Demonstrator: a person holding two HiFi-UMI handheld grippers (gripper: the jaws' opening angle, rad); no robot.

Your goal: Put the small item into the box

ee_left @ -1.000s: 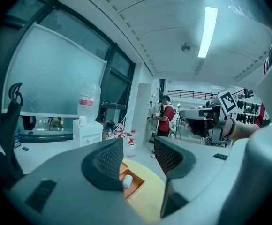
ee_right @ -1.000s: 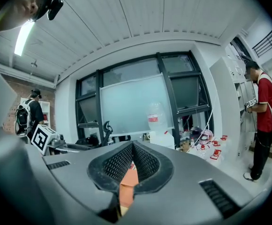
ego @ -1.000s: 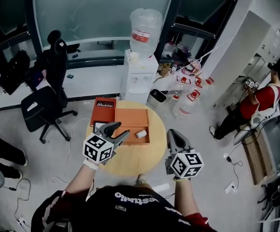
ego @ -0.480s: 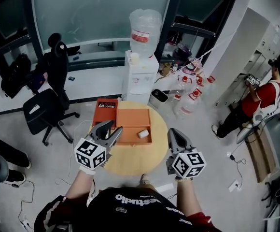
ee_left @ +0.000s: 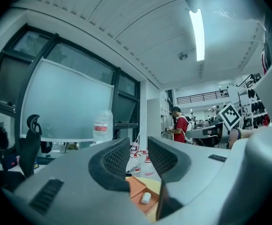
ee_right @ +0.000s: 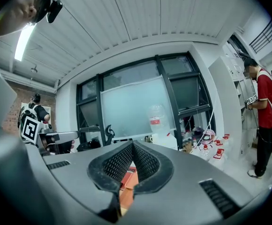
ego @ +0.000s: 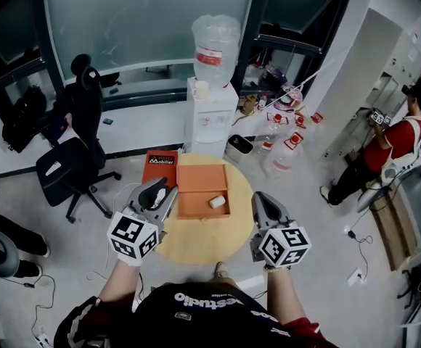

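Our left gripper [ego: 164, 190] now hangs clear of the open orange cardboard box [ego: 196, 174] it reached over a second ago, its empty jaws half-spread and just closing. The small white cylinder [ego: 216, 202] lies inside the box, so the task looks done. Our right gripper [ego: 263, 200] waits, jaws pressed together.

Hidden: left gripper [ee_left: 138, 149] blocks most of the orange box [ee_left: 136, 189] from me | Unclear: white item [ee_left: 146, 198] inside, too small to identify
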